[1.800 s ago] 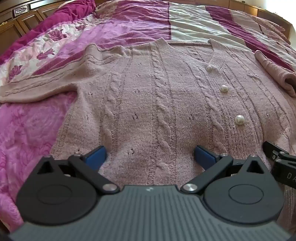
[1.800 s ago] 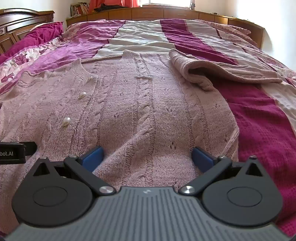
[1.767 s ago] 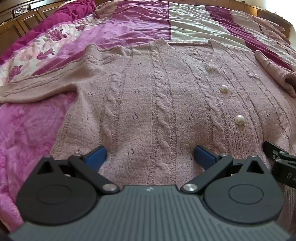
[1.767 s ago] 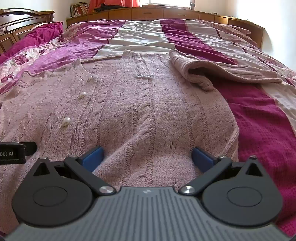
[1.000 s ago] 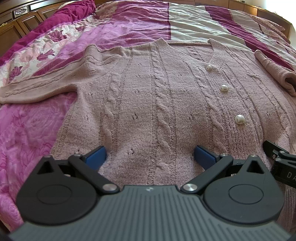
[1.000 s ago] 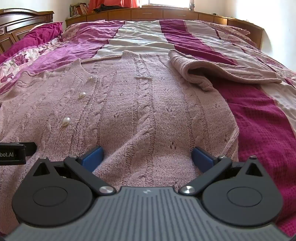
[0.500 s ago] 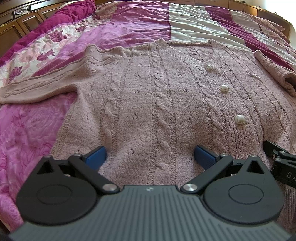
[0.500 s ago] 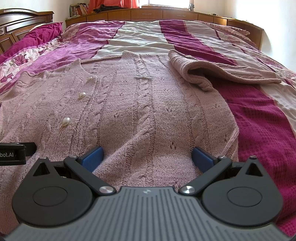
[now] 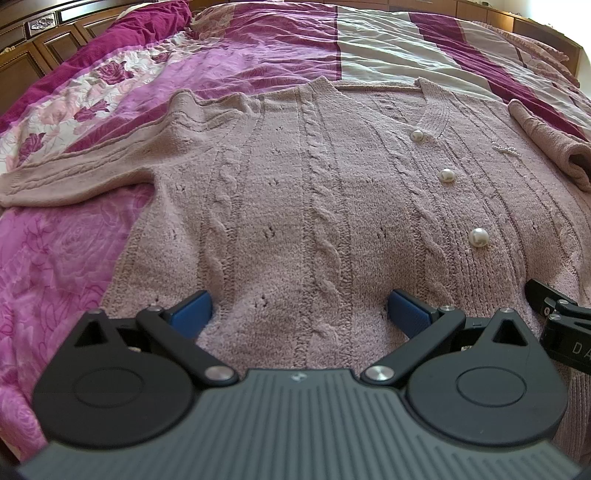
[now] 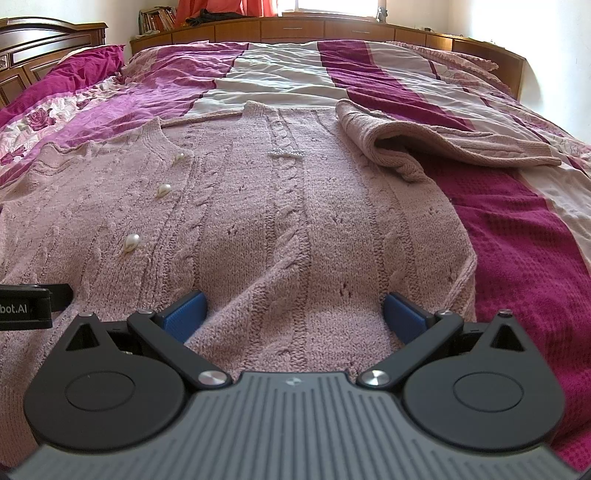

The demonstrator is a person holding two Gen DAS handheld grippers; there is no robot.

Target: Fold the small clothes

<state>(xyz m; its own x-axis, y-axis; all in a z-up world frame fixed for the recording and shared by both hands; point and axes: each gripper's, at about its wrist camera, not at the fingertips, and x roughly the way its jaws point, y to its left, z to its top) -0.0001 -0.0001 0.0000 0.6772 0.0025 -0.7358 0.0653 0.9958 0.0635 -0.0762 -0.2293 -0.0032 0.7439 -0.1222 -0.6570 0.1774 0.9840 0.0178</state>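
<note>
Across the striped magenta bedspread (image 10: 517,236), flat and face up, a dusty-pink cable-knit cardigan (image 9: 314,206) with pearl buttons (image 9: 479,237), left gripper (image 9: 299,308) and right gripper (image 10: 293,308) side by side over its hem, blue pads wide apart, nothing pinched between either pair.

This is a home bedroom. A wide bed (image 10: 498,229) under a striped magenta bedspread (image 10: 280,77) fills it, with a carved wooden headboard (image 10: 44,44). Books (image 10: 157,20) sit behind.
</note>
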